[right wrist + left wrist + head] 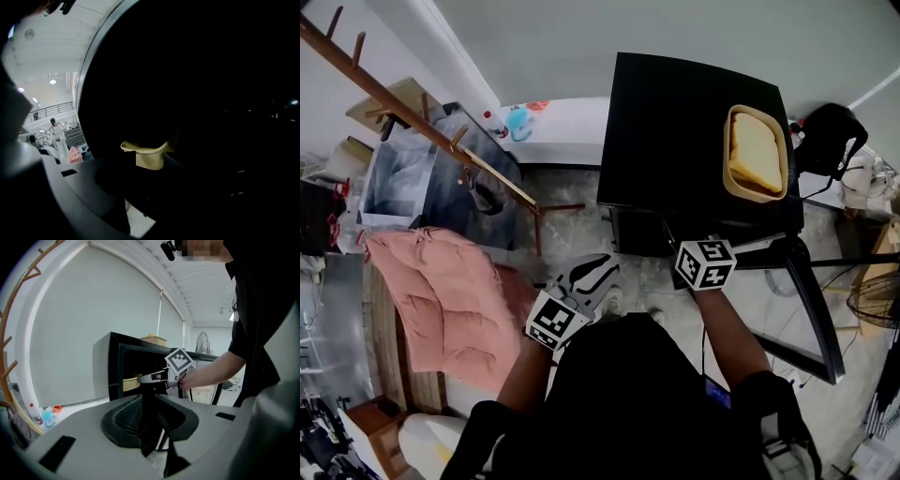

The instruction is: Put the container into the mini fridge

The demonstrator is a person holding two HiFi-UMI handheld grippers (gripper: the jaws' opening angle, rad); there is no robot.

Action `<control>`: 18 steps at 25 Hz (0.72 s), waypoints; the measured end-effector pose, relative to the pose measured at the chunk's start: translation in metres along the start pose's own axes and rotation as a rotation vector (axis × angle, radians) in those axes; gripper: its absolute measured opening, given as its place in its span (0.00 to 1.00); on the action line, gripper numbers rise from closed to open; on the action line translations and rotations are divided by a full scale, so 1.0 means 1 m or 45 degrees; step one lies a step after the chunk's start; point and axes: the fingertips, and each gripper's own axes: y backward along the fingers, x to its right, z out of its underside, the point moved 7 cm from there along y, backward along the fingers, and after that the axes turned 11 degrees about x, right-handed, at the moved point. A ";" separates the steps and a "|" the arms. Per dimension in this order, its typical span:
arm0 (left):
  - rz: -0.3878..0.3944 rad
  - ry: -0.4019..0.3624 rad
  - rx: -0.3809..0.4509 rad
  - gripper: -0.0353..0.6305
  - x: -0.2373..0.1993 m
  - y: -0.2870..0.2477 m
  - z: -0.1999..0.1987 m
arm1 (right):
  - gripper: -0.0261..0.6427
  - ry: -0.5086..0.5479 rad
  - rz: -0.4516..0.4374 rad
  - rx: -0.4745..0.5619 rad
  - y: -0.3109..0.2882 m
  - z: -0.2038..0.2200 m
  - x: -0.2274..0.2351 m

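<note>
Since the container (130, 383) already sat inside the fridge (675, 112), near its open front, placing looked nearly done. The right hand-held gripper (149, 161) stood half open around it, grip unclear in the dark; next would come release and withdrawal. The left hand-held gripper (149, 401) hung closed, empty.

Soft, even daylight fills the head view and leaves no hard shadows on the pale floor (647, 272). The black mini fridge (675, 112) shows there as a flat dark block, and straight lines bow toward the edges. The left gripper view is bright: its pale wall (93, 315) glows, its corners darken, and the nearest parts are soft. The right gripper view is almost black. Only the container (146, 157) catches light, and small ceiling lamps (52, 81) shine at the far left.
</note>
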 end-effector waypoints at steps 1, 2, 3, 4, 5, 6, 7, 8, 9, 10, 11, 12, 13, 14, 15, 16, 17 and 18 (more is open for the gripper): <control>-0.001 0.002 -0.001 0.20 -0.001 0.001 0.000 | 0.34 0.000 0.007 -0.001 -0.002 -0.001 0.000; -0.001 0.001 -0.002 0.20 -0.002 0.001 -0.001 | 0.34 -0.001 0.013 0.001 -0.003 -0.001 0.001; -0.001 -0.001 -0.003 0.20 -0.003 0.002 -0.002 | 0.34 -0.002 0.018 0.006 -0.005 -0.002 0.001; 0.001 -0.006 -0.004 0.20 -0.003 0.002 -0.003 | 0.34 -0.003 0.023 0.013 -0.006 -0.002 0.002; 0.002 -0.011 -0.004 0.20 -0.004 0.003 -0.004 | 0.34 -0.003 0.029 0.020 -0.007 -0.002 0.003; 0.002 -0.015 -0.004 0.20 -0.004 0.003 -0.004 | 0.34 -0.002 0.035 0.026 -0.007 -0.002 0.003; 0.001 -0.019 -0.001 0.20 -0.005 0.004 -0.005 | 0.34 -0.001 0.041 0.032 -0.007 -0.002 0.003; -0.002 -0.022 0.002 0.20 -0.005 0.004 -0.006 | 0.34 -0.002 0.046 0.037 -0.006 -0.002 0.002; -0.004 -0.024 0.008 0.20 -0.005 0.005 -0.007 | 0.33 -0.005 0.050 0.042 -0.004 -0.002 0.002; -0.006 -0.023 0.014 0.20 -0.005 0.005 -0.008 | 0.33 -0.010 0.051 0.047 -0.002 -0.002 0.001; -0.006 -0.022 0.023 0.20 -0.004 0.005 -0.009 | 0.33 -0.016 0.049 0.050 0.002 -0.002 0.001; -0.006 -0.021 0.033 0.20 -0.004 0.005 -0.011 | 0.33 -0.021 0.045 0.050 0.006 -0.002 0.000; -0.006 -0.021 0.045 0.20 -0.002 0.004 -0.013 | 0.33 -0.024 0.039 0.048 0.011 -0.002 -0.001; -0.004 -0.022 0.057 0.20 -0.001 0.002 -0.016 | 0.33 -0.027 0.033 0.045 0.017 -0.002 -0.002; -0.002 -0.024 0.070 0.20 0.001 0.001 -0.018 | 0.33 -0.030 0.027 0.047 0.024 -0.002 -0.003; 0.003 -0.026 0.084 0.20 0.003 0.000 -0.020 | 0.33 -0.034 0.022 0.056 0.031 -0.003 -0.005; 0.009 -0.028 0.097 0.20 0.005 -0.002 -0.022 | 0.33 -0.040 0.019 0.071 0.039 -0.004 -0.006; 0.014 -0.026 0.111 0.20 0.007 -0.003 -0.024 | 0.32 -0.045 0.016 0.089 0.047 -0.006 -0.007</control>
